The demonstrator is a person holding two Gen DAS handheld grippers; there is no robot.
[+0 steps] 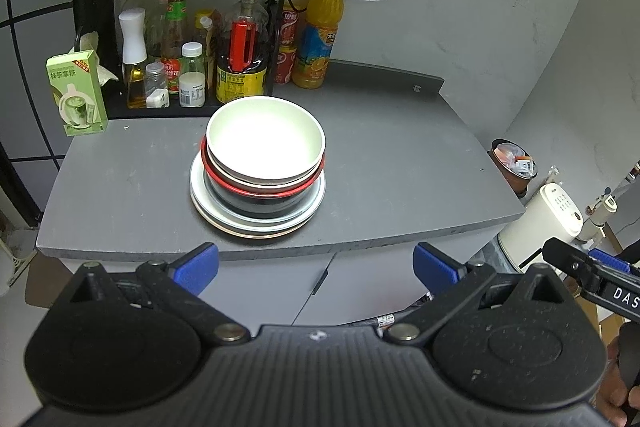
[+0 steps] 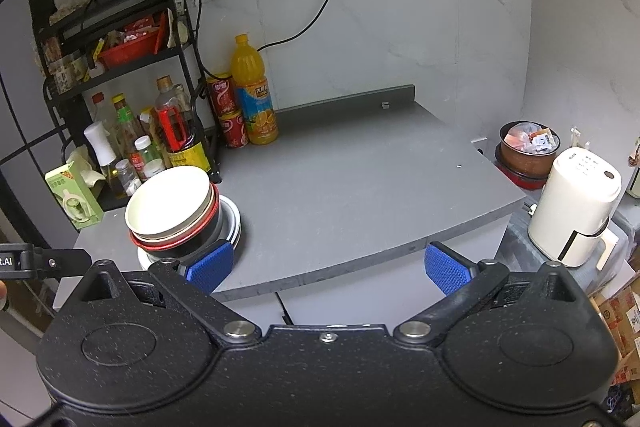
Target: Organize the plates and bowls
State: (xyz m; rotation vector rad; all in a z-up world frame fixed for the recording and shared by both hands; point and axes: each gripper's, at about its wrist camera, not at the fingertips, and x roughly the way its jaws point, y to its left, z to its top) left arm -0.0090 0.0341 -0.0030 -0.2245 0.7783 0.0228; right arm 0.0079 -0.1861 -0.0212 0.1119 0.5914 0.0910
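Nearest to me, the left gripper (image 1: 316, 269) hangs in front of the counter edge with its blue-padded fingers (image 1: 198, 267) spread wide and nothing between them; the right gripper (image 2: 328, 267) is held the same way beside it, fingers far apart and empty, short of the worktop. Just past them lies the grey countertop (image 1: 400, 163), and on it, toward its left half, sits one stack of dishes: pale plates (image 1: 208, 215) at the bottom, a black bowl with a red rim (image 1: 260, 205) standing on them, and a white bowl (image 1: 266, 139) nested upright on top. Neither gripper touches the stack. Behind it, against the wall, a black shelf rack (image 1: 96, 27) holds sauce and oil bottles, with a green carton (image 1: 78, 95) just left of it and an orange juice bottle (image 1: 318, 35) and red cans (image 1: 286, 55) to its right. Off the counter's right end stand a white appliance (image 2: 572, 207) and a brown pot (image 2: 526, 151).
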